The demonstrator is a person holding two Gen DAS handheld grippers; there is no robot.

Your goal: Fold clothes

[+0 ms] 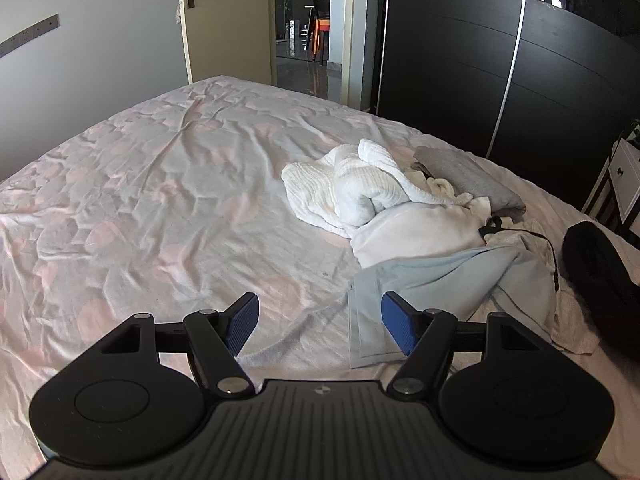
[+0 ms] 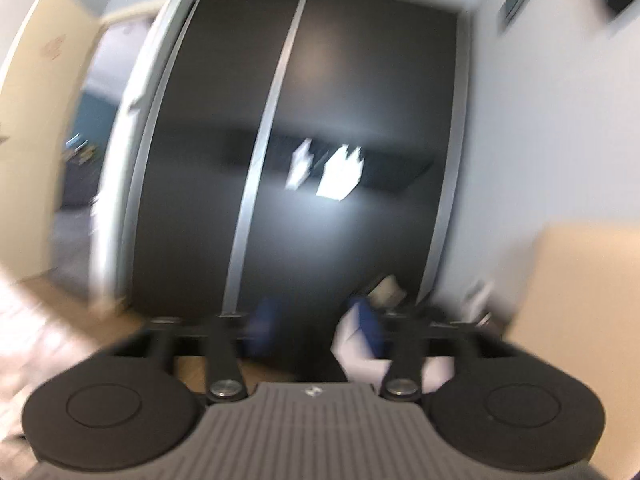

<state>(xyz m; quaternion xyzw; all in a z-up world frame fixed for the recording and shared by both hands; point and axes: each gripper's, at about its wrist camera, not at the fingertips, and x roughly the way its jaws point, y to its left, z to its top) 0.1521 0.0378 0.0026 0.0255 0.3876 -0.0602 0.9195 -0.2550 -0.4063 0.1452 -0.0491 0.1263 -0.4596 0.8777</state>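
In the left wrist view a heap of clothes lies on the right side of the bed (image 1: 160, 200): a white textured cloth (image 1: 348, 188), a plain white garment (image 1: 420, 232), a light blue garment (image 1: 440, 280) and a folded grey piece (image 1: 468, 180). My left gripper (image 1: 320, 324) hovers open above the sheet, its right pad over the blue garment's near corner, holding nothing. The right wrist view is blurred. My right gripper (image 2: 316, 320) points almost level at the wardrobe with its jaws apart. A pale cloth (image 2: 360, 356) lies against its right finger; the pads do not pinch it.
A dark sliding wardrobe (image 1: 480, 60) stands beyond the bed, with an open door (image 1: 224, 20) left of it. A white bedside cabinet (image 1: 624, 184) and a black bundle (image 1: 596, 268) sit at the right edge. The bed's left half holds only wrinkled sheet.
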